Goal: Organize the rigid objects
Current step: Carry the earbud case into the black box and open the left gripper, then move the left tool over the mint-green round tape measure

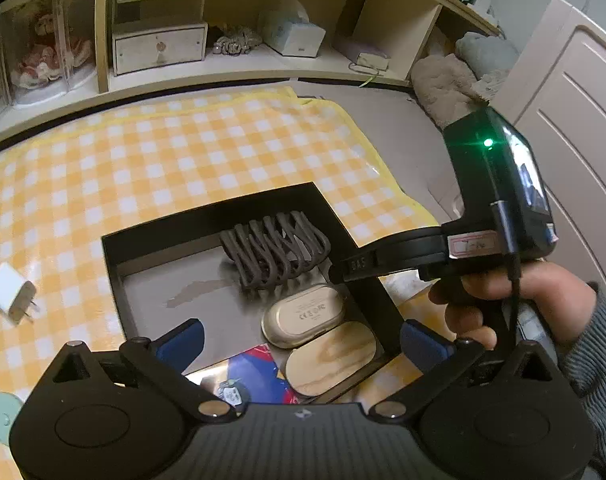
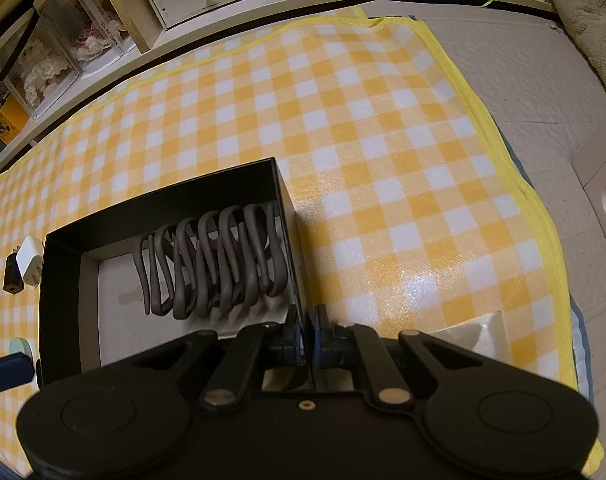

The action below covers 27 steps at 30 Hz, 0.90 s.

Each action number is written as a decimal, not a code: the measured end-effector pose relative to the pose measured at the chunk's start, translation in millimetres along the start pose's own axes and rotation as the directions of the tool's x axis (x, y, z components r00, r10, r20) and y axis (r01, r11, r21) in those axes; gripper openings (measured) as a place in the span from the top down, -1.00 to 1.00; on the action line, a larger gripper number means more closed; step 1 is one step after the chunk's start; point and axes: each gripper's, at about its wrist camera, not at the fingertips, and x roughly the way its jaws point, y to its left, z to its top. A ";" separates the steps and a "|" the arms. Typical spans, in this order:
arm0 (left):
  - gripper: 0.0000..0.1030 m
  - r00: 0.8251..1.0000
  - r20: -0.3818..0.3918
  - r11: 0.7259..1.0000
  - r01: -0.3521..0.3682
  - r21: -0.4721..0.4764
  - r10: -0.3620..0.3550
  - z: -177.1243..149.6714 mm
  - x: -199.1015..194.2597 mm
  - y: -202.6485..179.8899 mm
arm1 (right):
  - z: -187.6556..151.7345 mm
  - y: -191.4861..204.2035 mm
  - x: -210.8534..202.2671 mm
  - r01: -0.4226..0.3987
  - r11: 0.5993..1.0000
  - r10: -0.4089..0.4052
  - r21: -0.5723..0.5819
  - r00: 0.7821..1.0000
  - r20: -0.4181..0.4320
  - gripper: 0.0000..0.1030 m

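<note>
Two fingers of your right gripper [image 2: 306,334] are pinching the black box [image 2: 61,280] wall; your left gripper [image 1: 299,340] is hovering open above it.

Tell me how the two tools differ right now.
The left tool is open, its blue pads wide apart above the black box; the right tool is shut on the black box's right wall.
The left tool holds nothing, with the hair claw and the oval cases below its gap; the right tool steadies the box.
Both have black linkages and blue pads.
</note>
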 end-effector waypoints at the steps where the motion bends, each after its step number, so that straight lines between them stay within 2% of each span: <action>1: -1.00 1.000 0.000 1.000 0.001 -0.001 -0.001 -0.2 -2.5 1.1 | 0.0 0.1 0.0 0.000 1.000 0.000 0.000 1.000 0.000 0.87; 11: -1.00 0.999 0.031 1.000 0.008 0.016 -0.008 -0.4 -29.4 9.8 | 0.0 5.3 0.4 0.002 1.000 -0.002 -0.005 1.000 0.002 0.87; 16: -1.00 0.998 0.056 1.000 -0.011 -0.010 0.011 0.4 -44.5 27.0 | -0.3 6.8 0.0 0.003 1.000 -0.003 -0.009 1.000 0.003 0.88; 21: -1.00 0.993 0.089 0.997 -0.076 -0.034 0.079 0.3 -61.9 56.2 | -0.2 5.8 0.6 0.001 1.000 -0.001 -0.006 1.000 0.000 0.87; 27: -1.00 0.981 0.095 0.984 -0.159 -0.079 0.167 -2.0 -77.3 98.8 | -0.1 4.7 0.4 0.002 1.000 -0.002 -0.008 1.000 0.001 0.87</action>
